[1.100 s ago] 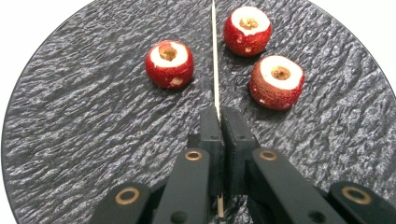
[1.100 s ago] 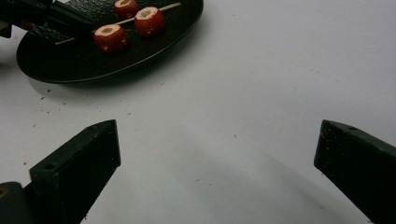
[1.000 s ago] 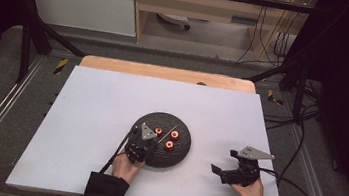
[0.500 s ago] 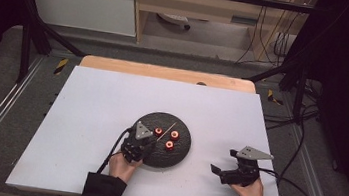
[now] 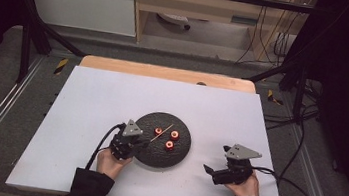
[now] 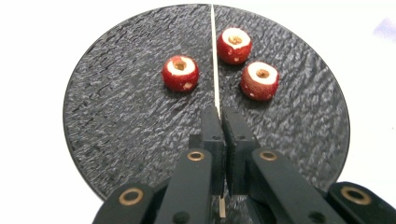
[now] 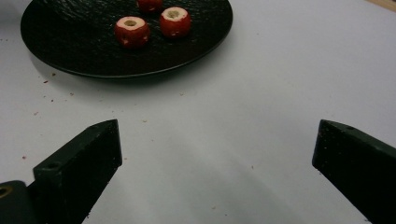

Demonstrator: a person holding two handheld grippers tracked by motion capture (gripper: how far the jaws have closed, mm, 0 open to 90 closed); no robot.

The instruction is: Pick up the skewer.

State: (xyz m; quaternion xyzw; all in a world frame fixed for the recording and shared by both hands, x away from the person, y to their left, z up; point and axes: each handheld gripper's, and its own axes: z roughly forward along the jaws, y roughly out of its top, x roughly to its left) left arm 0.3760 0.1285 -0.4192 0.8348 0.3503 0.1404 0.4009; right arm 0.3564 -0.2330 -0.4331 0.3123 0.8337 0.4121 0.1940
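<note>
The left gripper has its fingers pinched on a thin wooden skewer, which reaches over the round black textured plate near the counter's front edge, among three red cored fruits. The right gripper, fingers spread wide and empty, hovers beside the plate.

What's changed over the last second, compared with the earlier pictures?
Very little. The left gripper has edged slightly toward the person's side at the plate's near-left rim, jaws shut on the thin skewer. The right gripper stays open on the table, and the three red fruit pieces rest on the plate as before.
</note>
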